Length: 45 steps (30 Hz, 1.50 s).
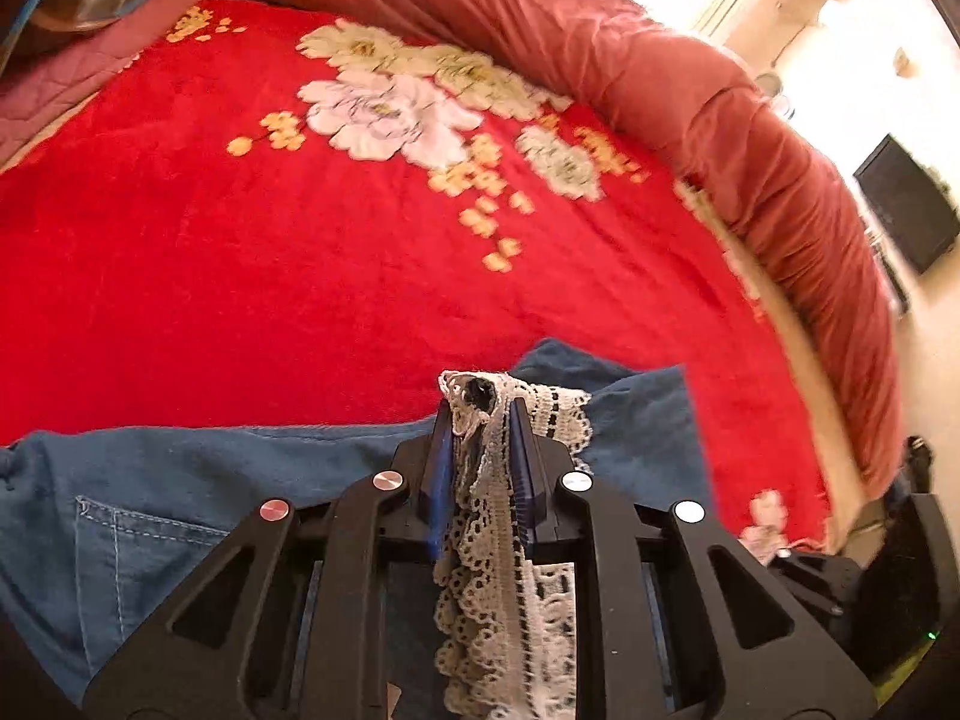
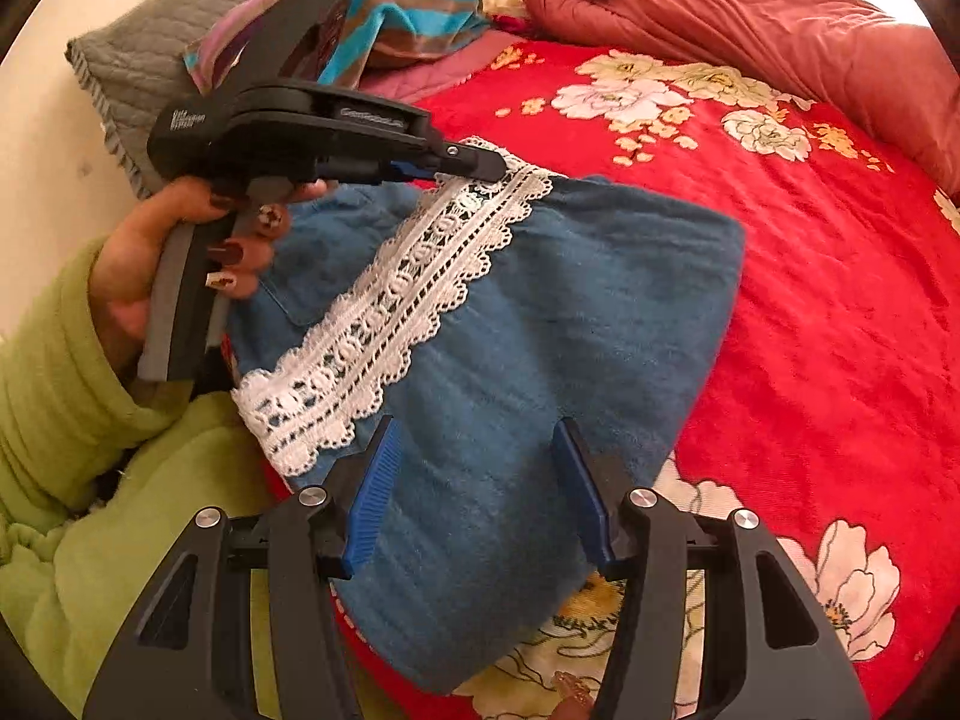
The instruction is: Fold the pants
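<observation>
Two black hand-held grippers with blue ribbed pads are at work on one garment. The left gripper (image 1: 480, 414) is clamped on the end of the white crocheted lace trim (image 2: 384, 312), which is bunched between its pads; the blue denim beneath does not appear to be caught with it, though this cannot be told for certain. The right gripper (image 2: 474, 468) is held with its jaws apart over the folded blue denim pants (image 2: 540, 324), nothing being pinched.

The pants lie partly folded on the red plush floral blanket (image 1: 240, 240), near the edge closest to the person, whose left hand (image 2: 174, 264) in a green fleece sleeve (image 2: 54, 396) is seen on the handle.

Several risks are judged from this. If only lace is gripped, a pull may stretch or tear the openwork, or the trim may slip free and the fold be lost. The plush pile may drag on the denim, so that the lower layer is shifted and the edges misaligned. With the right jaws unengaged, the stack is left unpinned and may be slid toward the rolled rust-red quilt (image 1: 720, 120).
</observation>
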### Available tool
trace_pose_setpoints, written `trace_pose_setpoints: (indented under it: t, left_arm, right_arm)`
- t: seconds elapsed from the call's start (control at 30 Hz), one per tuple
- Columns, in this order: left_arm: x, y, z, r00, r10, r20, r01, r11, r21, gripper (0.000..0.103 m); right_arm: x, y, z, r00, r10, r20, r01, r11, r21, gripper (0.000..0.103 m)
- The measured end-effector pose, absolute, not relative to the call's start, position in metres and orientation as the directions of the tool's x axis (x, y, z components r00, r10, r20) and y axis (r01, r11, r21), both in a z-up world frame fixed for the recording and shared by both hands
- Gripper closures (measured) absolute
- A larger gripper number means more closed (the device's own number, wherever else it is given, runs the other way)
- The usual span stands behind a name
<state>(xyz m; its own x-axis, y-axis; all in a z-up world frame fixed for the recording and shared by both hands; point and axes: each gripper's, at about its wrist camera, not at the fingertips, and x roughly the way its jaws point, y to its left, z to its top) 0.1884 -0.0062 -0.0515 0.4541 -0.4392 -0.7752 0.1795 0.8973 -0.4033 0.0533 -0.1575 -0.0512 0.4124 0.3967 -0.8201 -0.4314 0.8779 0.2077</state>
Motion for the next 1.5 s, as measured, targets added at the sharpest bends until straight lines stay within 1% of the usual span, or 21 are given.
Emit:
trace_pose_setpoints:
  t: [0.07, 0.2, 0.23, 0.27, 0.3, 0.37, 0.47, 0.67, 0.73, 0.77, 0.8, 0.83, 0.87, 0.9, 1.0, 1.07, 1.13, 1.2, 1.27, 1.33, 1.5]
  left_arm:
    - [0.189, -0.006, -0.061, 0.452, -0.41, -0.792, 0.171, 0.911, -0.375, 0.09]
    - [0.187, 0.002, -0.064, 0.456, -0.407, -0.791, 0.152, 0.912, -0.382, 0.081]
    - [0.186, 0.003, -0.061, 0.456, -0.402, -0.794, 0.145, 0.914, -0.379, 0.08]
    - [0.182, 0.004, -0.054, 0.465, -0.391, -0.794, 0.142, 0.919, -0.369, 0.076]
    - [0.178, 0.005, -0.046, 0.482, -0.377, -0.791, 0.146, 0.925, -0.352, 0.072]
    - [0.166, 0.007, -0.031, 0.517, -0.346, -0.783, 0.16, 0.937, -0.309, 0.068]
    - [0.147, 0.011, -0.014, 0.551, -0.327, -0.768, 0.163, 0.944, -0.285, 0.059]
    - [0.099, 0.019, 0.006, 0.579, -0.313, -0.753, 0.164, 0.949, -0.268, 0.059]
    - [0.086, 0.018, 0.009, 0.58, -0.317, -0.75, 0.169, 0.948, -0.27, 0.059]
    - [0.078, 0.014, 0.011, 0.574, -0.33, -0.749, 0.188, 0.944, -0.272, 0.059]
    - [0.073, 0.011, 0.01, 0.57, -0.333, -0.751, 0.204, 0.943, -0.263, 0.066]
    - [0.068, 0.005, 0.01, 0.564, -0.332, -0.756, 0.222, 0.943, -0.248, 0.072]
    - [0.062, -0.003, 0.008, 0.551, -0.335, -0.765, 0.246, 0.94, -0.235, 0.085]
    - [0.058, -0.011, 0.004, 0.531, -0.347, -0.773, 0.271, 0.934, -0.233, 0.092]
    - [0.046, -0.039, -0.01, 0.473, -0.341, -0.812, 0.355, 0.918, -0.179, 0.092]
    - [0.045, -0.05, -0.024, 0.434, -0.294, -0.851, 0.376, 0.918, -0.126, 0.092]
    - [0.048, -0.048, -0.035, 0.4, -0.282, -0.872, 0.367, 0.921, -0.129, 0.092]
    - [0.049, -0.043, -0.04, 0.386, -0.288, -0.877, 0.359, 0.922, -0.145, 0.092]
    - [0.048, -0.04, -0.041, 0.388, -0.292, -0.874, 0.357, 0.922, -0.15, 0.092]
    - [0.046, -0.038, -0.044, 0.382, -0.297, -0.875, 0.355, 0.921, -0.158, 0.092]
    - [0.047, -0.031, -0.048, 0.369, -0.321, -0.872, 0.341, 0.92, -0.194, 0.092]
  right_arm:
    - [0.053, -0.154, -0.054, 0.411, 0.384, -0.827, -0.434, 0.88, 0.193, 0.05]
    - [0.053, -0.151, -0.058, 0.406, 0.365, -0.838, -0.432, 0.884, 0.175, 0.05]
    - [0.053, -0.152, -0.057, 0.406, 0.364, -0.838, -0.432, 0.885, 0.175, 0.05]
    - [0.052, -0.152, -0.055, 0.408, 0.366, -0.836, -0.432, 0.884, 0.176, 0.05]
    - [0.051, -0.152, -0.052, 0.41, 0.38, -0.829, -0.44, 0.879, 0.185, 0.051]
    - [0.048, -0.154, -0.042, 0.416, 0.422, -0.805, -0.459, 0.862, 0.214, 0.051]
    - [0.042, -0.153, -0.031, 0.44, 0.415, -0.796, -0.469, 0.862, 0.19, 0.051]
    - [0.031, -0.16, -0.023, 0.449, 0.408, -0.795, -0.466, 0.866, 0.181, 0.051]
    - [0.025, -0.163, -0.023, 0.45, 0.398, -0.8, -0.466, 0.868, 0.169, 0.051]
    - [0.022, -0.163, -0.023, 0.452, 0.393, -0.801, -0.466, 0.869, 0.164, 0.054]
    - [0.019, -0.163, -0.023, 0.45, 0.395, -0.801, -0.471, 0.867, 0.163, 0.057]
    - [0.017, -0.163, -0.022, 0.448, 0.398, -0.801, -0.476, 0.864, 0.164, 0.063]
    - [0.014, -0.162, -0.021, 0.449, 0.399, -0.8, -0.481, 0.862, 0.16, 0.065]
    - [0.013, -0.161, -0.021, 0.448, 0.4, -0.799, -0.484, 0.86, 0.159, 0.065]
    - [0.01, -0.155, -0.022, 0.441, 0.406, -0.8, -0.496, 0.854, 0.159, 0.065]
    - [0.009, -0.152, -0.024, 0.435, 0.403, -0.806, -0.501, 0.851, 0.156, 0.065]
    - [0.008, -0.151, -0.029, 0.421, 0.38, -0.823, -0.497, 0.856, 0.142, 0.065]
    - [0.008, -0.151, -0.039, 0.403, 0.333, -0.852, -0.485, 0.868, 0.11, 0.065]
    - [0.008, -0.156, -0.051, 0.376, 0.308, -0.874, -0.459, 0.881, 0.113, 0.065]
    - [0.007, -0.159, -0.057, 0.369, 0.318, -0.873, -0.443, 0.886, 0.136, 0.065]
    - [0.006, -0.159, -0.058, 0.375, 0.32, -0.87, -0.437, 0.889, 0.138, 0.065]
